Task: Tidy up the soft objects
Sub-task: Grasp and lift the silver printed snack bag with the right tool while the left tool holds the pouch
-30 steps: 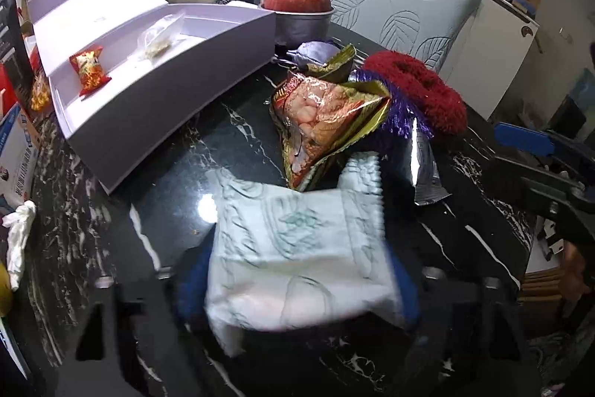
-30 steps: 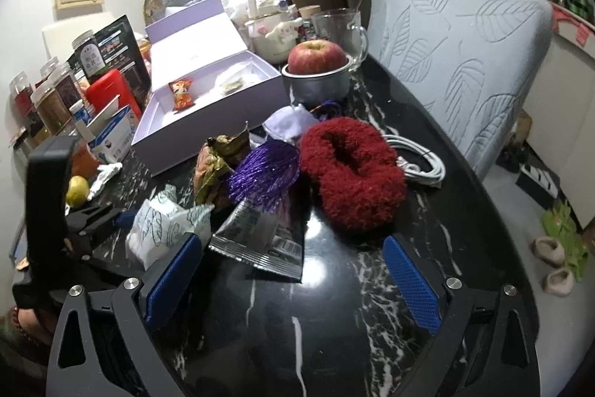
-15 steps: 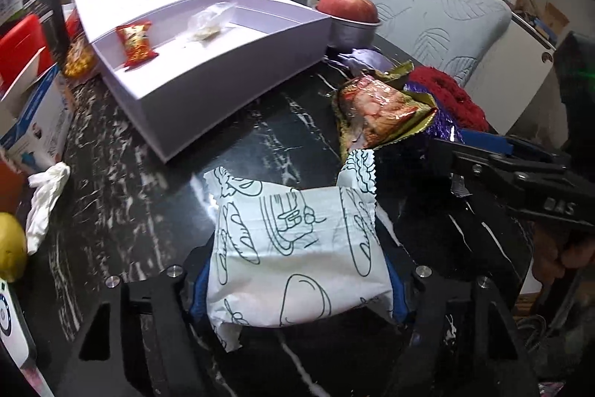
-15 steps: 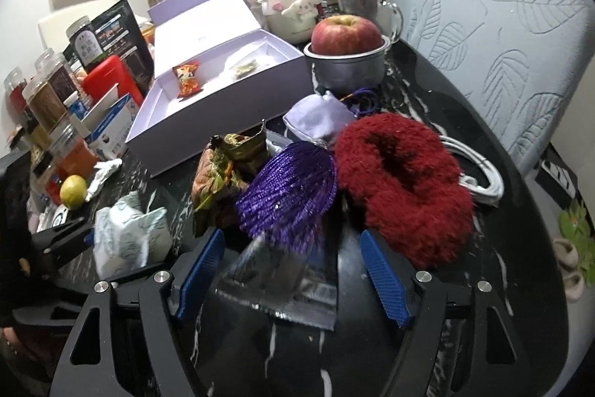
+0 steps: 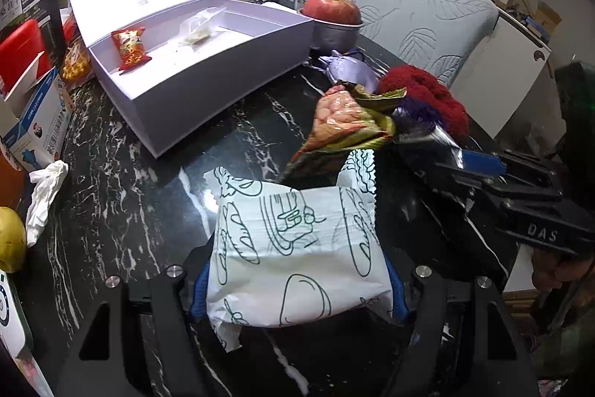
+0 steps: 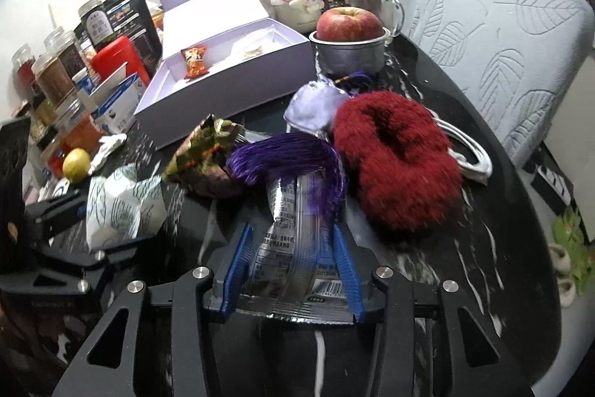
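My left gripper (image 5: 295,289) is shut on a white packet with green line drawings (image 5: 297,248), held low over the black marble table (image 5: 122,211). My right gripper (image 6: 293,263) is shut on a silver foil packet (image 6: 293,240) that lies under a purple tassel (image 6: 282,155). A red fluffy scrunchie (image 6: 394,162), a lilac pouch (image 6: 316,103) and a crumpled snack bag (image 6: 208,151) lie just beyond. The open lilac box (image 5: 208,69) holds a small red snack packet (image 5: 130,47) and a clear bag (image 5: 197,28).
An apple (image 6: 349,23) sits in a metal bowl (image 6: 351,56) behind the pile. A white cable (image 6: 468,151) lies right of the scrunchie. Jars, a red case and a blue-white carton (image 5: 33,125) crowd the left edge, with a lemon (image 6: 76,164) and tissue (image 5: 44,188).
My right gripper has moved forward and closed on the silver foil packet. My left gripper has swung left toward the lilac box, still holding the white packet.
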`<state>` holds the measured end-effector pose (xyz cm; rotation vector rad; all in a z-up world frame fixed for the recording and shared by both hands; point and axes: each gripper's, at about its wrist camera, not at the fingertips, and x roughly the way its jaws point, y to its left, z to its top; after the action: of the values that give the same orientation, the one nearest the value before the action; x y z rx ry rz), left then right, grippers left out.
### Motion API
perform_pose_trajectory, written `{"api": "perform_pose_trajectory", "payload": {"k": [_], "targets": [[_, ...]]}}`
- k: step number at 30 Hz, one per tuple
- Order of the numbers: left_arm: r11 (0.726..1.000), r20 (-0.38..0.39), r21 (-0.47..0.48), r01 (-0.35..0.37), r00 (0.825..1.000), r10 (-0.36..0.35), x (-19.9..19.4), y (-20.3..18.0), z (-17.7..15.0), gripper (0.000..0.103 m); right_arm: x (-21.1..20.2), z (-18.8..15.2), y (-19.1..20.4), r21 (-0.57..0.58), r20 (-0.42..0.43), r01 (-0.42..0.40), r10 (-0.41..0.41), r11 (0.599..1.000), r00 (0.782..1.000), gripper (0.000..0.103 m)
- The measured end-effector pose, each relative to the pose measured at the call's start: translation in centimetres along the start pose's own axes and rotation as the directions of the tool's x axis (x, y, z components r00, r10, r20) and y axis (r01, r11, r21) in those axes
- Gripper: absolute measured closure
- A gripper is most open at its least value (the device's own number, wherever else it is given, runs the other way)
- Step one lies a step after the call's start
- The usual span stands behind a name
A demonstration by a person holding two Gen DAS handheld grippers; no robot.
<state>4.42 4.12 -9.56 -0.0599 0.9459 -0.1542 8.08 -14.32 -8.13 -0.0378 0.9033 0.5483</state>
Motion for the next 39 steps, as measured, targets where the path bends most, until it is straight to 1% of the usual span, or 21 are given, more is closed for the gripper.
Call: {"api": "perform_pose_trajectory", "payload": {"k": [9, 13, 14, 15, 16, 17, 22, 24, 25, 26, 27, 30, 31, 36, 39], "targets": [[1.0, 0.001, 0.014, 0.008, 1.0, -0.008, -0.8, -0.9, -0.7, 0.032, -2.7, -2.7, -0.2, -0.005, -0.049, 0.007, -0.008, 1.0, 0.999, 0.059], [1.0, 0.001, 0.021, 0.009, 1.0, -0.009, -1.1, -1.3, -0.9, 0.032, -3.5, -3.6, 0.3, -0.036, -0.058, 0.021, -0.023, 0.999, 0.998, 0.059], [1.0, 0.0, 0.022, 0.01, 1.0, -0.01, -1.1, -1.4, -1.0, 0.032, -3.5, -3.6, 0.4, -0.036, -0.058, 0.022, -0.024, 0.999, 0.998, 0.054], [1.0, 0.0, 0.022, 0.01, 1.0, -0.01, -1.1, -1.4, -1.0, 0.032, -3.5, -3.6, 0.4, -0.032, -0.053, 0.024, -0.026, 0.999, 0.998, 0.047], [1.0, -0.001, 0.021, 0.011, 1.0, -0.011, -1.1, -1.4, -1.0, 0.032, -3.4, -3.6, 0.3, -0.027, -0.049, 0.03, -0.031, 0.999, 0.998, 0.029], [1.0, -0.002, 0.021, 0.011, 1.0, -0.011, -1.1, -1.4, -1.0, 0.032, -3.2, -3.6, 0.2, -0.017, -0.043, 0.042, -0.043, 0.999, 0.998, 0.024], [1.0, -0.007, 0.009, 0.004, 1.0, -0.004, -1.1, -1.2, -1.0, 0.032, -1.6, -3.0, -0.2, 0.008, -0.048, 0.07, -0.069, 0.998, 0.996, 0.024], [1.0, -0.007, 0.001, 0.0, 1.0, 0.0, -1.1, -1.1, -1.1, 0.032, -1.0, -3.0, 0.0, -0.01, -0.051, 0.087, -0.087, 0.996, 0.995, 0.027], [1.0, -0.007, -0.001, -0.003, 1.0, 0.003, -1.1, -1.0, -1.1, 0.032, -0.9, -2.9, 0.3, -0.027, -0.045, 0.097, -0.098, 0.995, 0.994, 0.042], [1.0, -0.007, -0.004, -0.005, 1.0, 0.005, -1.1, -1.0, -1.1, 0.032, -0.9, -2.9, 0.5, -0.05, -0.039, 0.104, -0.106, 0.993, 0.994, 0.061], [1.0, -0.008, -0.005, -0.007, 1.0, 0.007, -1.1, -1.0, -1.1, 0.032, -0.8, -3.0, 0.9, -0.091, -0.031, 0.09, -0.093, 0.992, 0.995, 0.066], [1.0, -0.014, -0.008, -0.001, 1.0, 0.001, -0.9, -1.0, -1.2, 0.032, -0.7, -3.2, 1.0, -0.102, -0.027, 0.087, -0.09, 0.991, 0.996, 0.069], [1.0, -0.014, -0.006, -0.001, 1.0, 0.001, -0.9, -1.0, -1.2, 0.032, -0.7, -3.2, 0.9, -0.095, -0.031, 0.082, -0.086, 0.992, 0.996, 0.071], [1.0, -0.008, 0.002, 0.0, 1.0, 0.0, -1.2, -1.3, -1.3, 0.032, -1.5, -3.6, 0.2, -0.036, -0.035, 0.024, -0.025, 0.999, 0.999, 0.073], [1.0, 0.001, 0.006, -0.003, 1.0, 0.003, -1.6, -1.4, -1.4, 0.032, -2.1, -4.1, 0.5, -0.039, -0.037, 0.016, -0.018, 0.999, 0.999, 0.073]]}}
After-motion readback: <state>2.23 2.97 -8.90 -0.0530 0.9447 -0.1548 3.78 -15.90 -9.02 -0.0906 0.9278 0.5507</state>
